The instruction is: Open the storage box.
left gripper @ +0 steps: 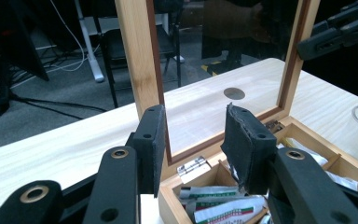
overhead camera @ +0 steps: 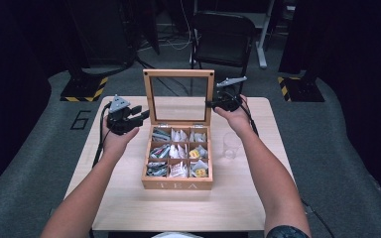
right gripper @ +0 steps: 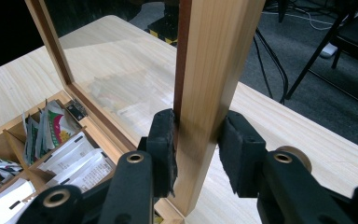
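The right tool pinches the right post of the lid, one pad on each face of the wood. The left tool is spread, its pads touching nothing; the lid's left post stands just beyond its left pad, and the box's back left corner lies below between the pads. The box sits mid-counter with the lid upright on two hinges at its back edge. Nine compartments, three rows of three, hold tea sachets. One clear glass stands just right of the box, below the right hand. One chair stands on the floor beyond the counter.
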A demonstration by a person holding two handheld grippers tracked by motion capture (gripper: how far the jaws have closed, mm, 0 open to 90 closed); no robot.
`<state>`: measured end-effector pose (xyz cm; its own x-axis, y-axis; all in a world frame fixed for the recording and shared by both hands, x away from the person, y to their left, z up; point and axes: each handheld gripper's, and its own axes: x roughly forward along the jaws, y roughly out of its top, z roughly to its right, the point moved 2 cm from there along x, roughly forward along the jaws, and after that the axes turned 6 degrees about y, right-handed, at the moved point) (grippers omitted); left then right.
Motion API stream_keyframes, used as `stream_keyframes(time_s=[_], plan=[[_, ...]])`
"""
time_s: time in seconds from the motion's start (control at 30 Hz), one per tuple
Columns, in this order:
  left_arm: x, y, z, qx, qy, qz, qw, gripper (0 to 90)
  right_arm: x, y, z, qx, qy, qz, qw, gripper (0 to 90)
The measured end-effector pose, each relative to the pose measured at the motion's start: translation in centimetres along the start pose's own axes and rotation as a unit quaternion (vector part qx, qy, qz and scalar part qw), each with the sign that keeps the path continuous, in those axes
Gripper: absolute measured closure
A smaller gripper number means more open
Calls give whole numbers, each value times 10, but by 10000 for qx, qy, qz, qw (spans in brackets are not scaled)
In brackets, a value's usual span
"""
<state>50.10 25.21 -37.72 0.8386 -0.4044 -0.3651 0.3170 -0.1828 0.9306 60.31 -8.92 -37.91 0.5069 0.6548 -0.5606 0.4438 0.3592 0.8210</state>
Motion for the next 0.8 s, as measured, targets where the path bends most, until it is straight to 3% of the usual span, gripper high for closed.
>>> stream_keyframes(time_s=[0.5, 0.63, 0.8], plan=[[-6, -10, -7, -157, 88, -98, 9998, 566, 4, 1, 2, 89, -41, -71, 9999, 607], [-6, -10, -7, -130, 56, -102, 9998, 562, 5, -1, 4, 35, -135, -159, 9998, 580], [-6, -10, -5, -129, 41, -104, 9999, 561, 3, -2, 4, 51, -81, -194, 9998, 592]])
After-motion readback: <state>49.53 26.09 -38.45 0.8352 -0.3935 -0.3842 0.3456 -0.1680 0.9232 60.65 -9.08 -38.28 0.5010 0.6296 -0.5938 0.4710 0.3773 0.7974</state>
